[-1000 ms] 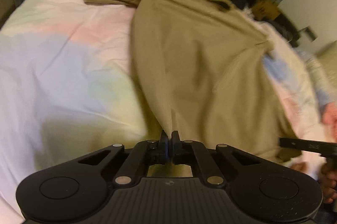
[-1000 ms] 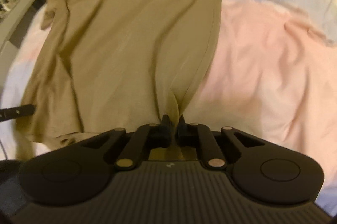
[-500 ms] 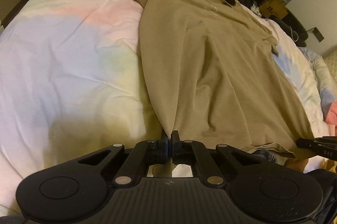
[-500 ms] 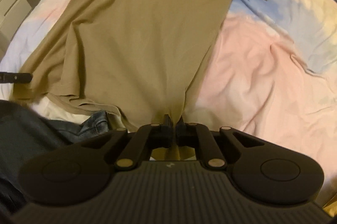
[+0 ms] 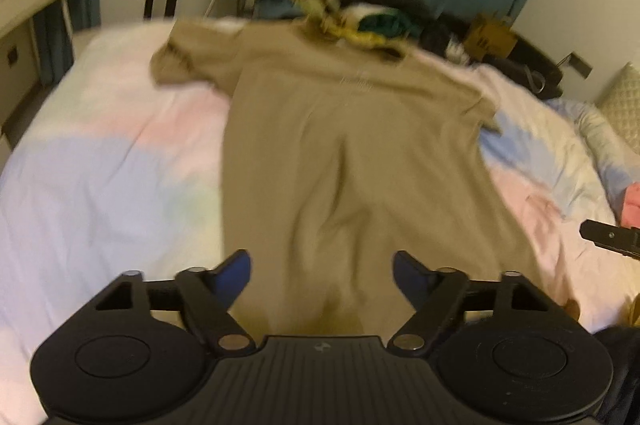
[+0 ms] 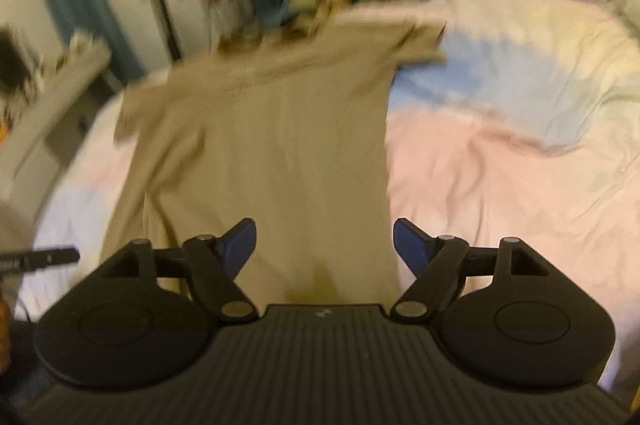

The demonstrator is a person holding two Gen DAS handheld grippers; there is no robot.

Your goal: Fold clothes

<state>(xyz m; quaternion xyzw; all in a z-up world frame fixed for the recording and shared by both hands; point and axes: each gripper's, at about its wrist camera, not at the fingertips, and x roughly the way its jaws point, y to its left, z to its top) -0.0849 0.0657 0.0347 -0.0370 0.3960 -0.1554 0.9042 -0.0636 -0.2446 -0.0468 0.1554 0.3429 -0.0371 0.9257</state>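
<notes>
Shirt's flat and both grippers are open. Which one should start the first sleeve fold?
Probably left. The left gripper faces the tan T-shirt with the bunched sleeve on its side, needing attention first. The right gripper sees a flatter sleeve.

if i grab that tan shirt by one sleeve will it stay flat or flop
Probably flops: the shirt lies limp on the bed with soft wrinkles. It looks thin, so likely light. Its sleeve is already bunched, so it would likely drape and crease.
</notes>
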